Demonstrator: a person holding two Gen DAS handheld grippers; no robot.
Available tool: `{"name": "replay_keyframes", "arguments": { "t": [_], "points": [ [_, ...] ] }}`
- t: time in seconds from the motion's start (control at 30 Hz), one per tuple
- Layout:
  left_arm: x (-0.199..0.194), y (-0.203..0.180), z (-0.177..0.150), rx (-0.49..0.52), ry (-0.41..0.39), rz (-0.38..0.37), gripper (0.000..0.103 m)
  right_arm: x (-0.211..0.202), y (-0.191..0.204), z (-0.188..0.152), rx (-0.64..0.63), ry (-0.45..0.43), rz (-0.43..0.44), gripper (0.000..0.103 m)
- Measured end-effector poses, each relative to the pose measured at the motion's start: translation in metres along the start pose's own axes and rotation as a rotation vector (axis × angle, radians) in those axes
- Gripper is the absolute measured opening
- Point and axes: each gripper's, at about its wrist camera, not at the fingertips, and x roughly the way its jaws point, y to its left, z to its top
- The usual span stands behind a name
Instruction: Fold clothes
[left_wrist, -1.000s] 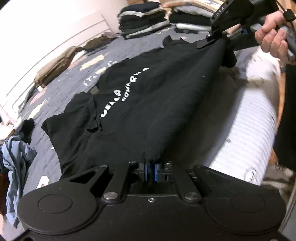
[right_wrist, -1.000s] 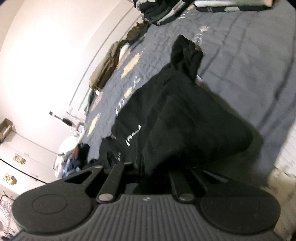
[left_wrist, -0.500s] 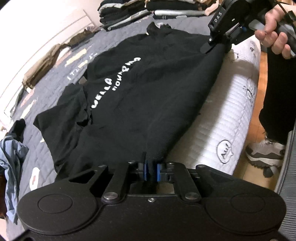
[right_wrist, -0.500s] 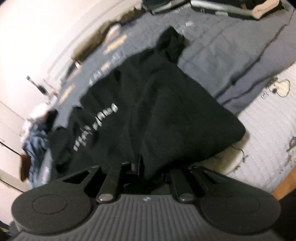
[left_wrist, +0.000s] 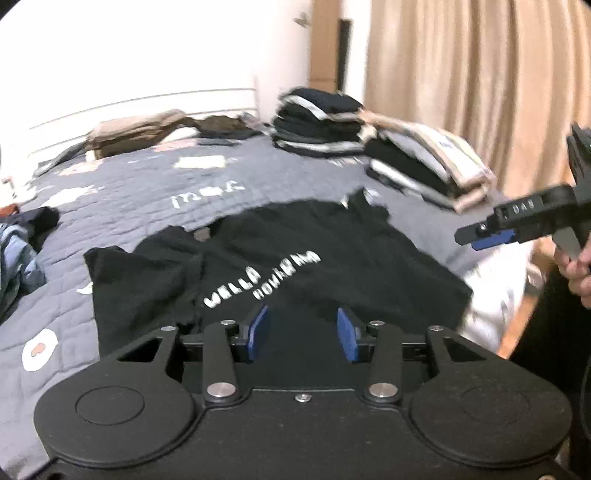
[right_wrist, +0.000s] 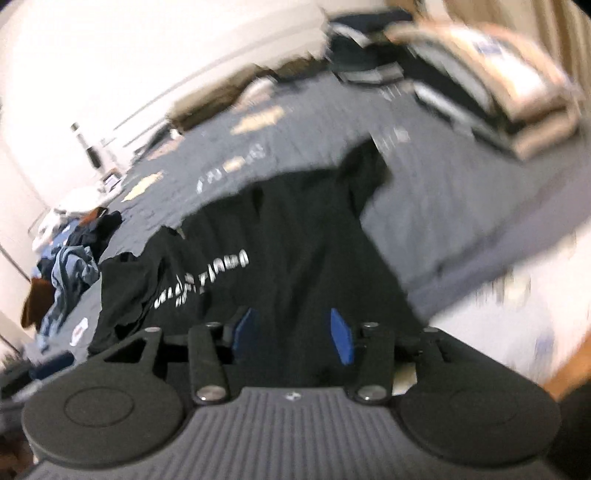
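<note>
A black T-shirt (left_wrist: 303, 258) with white lettering lies spread on the grey quilt, its hem towards me and one sleeve at the left. My left gripper (left_wrist: 301, 334) hovers above the hem, its jaws opening, with nothing pinched between its blue pads (left_wrist: 258, 332). In the right wrist view the same T-shirt (right_wrist: 295, 251) lies below my right gripper (right_wrist: 291, 334), whose jaws are also opening and hold nothing. The right gripper (left_wrist: 487, 234) also shows at the right edge of the left wrist view, held by a hand, above the bed's corner.
Two stacks of folded clothes (left_wrist: 321, 125) (left_wrist: 424, 166) sit at the far side of the bed (left_wrist: 147, 192). A brown garment (left_wrist: 147, 129) lies by the headboard rail. Blue and dark clothes (left_wrist: 18, 254) are heaped at the left. The white mattress edge (left_wrist: 495, 280) and curtains are on the right.
Both grippers let go of the T-shirt's hem, opened and lifted. The shirt dropped flat on the quilt. Both views rolled to a more level look at the bed.
</note>
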Motion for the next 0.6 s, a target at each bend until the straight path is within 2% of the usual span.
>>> {"name": "replay_keyframes", "arguments": {
  "t": [0.07, 0.3, 0.43, 0.6],
  "points": [
    [0.002, 0.003, 0.005, -0.039, -0.038, 0.040, 0.051, 0.004, 0.004, 0.013, -0.043, -0.031, 0.014, 0.049],
    [0.017, 0.016, 0.016, -0.140, -0.060, 0.108, 0.060, 0.057, 0.017, 0.061, -0.100, -0.050, 0.065, 0.052],
    [0.031, 0.029, 0.024, -0.183, -0.056, 0.129, 0.061, 0.100, 0.029, 0.089, -0.141, -0.037, 0.062, 0.053],
    [0.054, 0.058, 0.049, -0.264, -0.072, 0.158, 0.061, 0.149, 0.051, 0.117, -0.222, -0.011, 0.069, 0.053]
  ]
}}
